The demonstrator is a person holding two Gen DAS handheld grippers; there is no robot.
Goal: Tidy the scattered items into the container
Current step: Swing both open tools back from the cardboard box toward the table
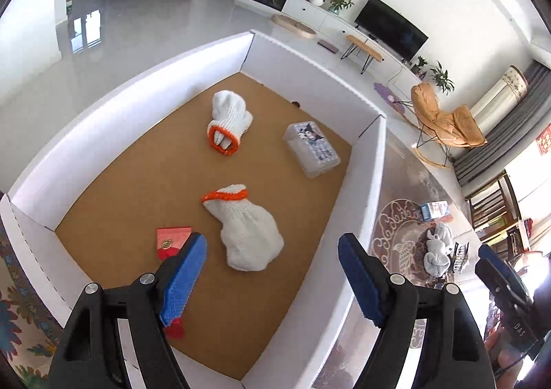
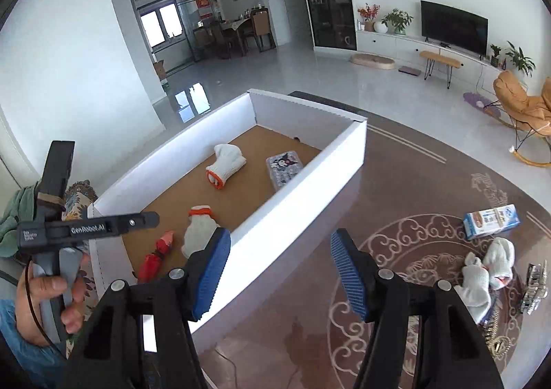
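A white box point(image 1: 86, 134) with a brown cardboard floor holds two white knit gloves with orange cuffs, one far point(image 1: 229, 120) and one near point(image 1: 248, 234). Beside them lie a clear plastic case point(image 1: 311, 149) with a cartoon sticker and a red envelope point(image 1: 172, 241). My left gripper point(image 1: 272, 244) hangs open above the near glove with nothing between its blue pads. My right gripper point(image 2: 280, 235) is open and empty over the box's right wall point(image 2: 310, 189). On the table to the right lie a blue-white carton point(image 2: 490, 225) and bundled white gloves point(image 2: 485, 272).
The box sits on a brown patterned table point(image 2: 396, 251). Shiny metal items point(image 2: 535, 285) lie at its right edge. A person's hand point(image 2: 44, 303) grips the left tool's handle at the box's left side. Behind are a glossy floor, a TV and an orange chair point(image 2: 523, 106).
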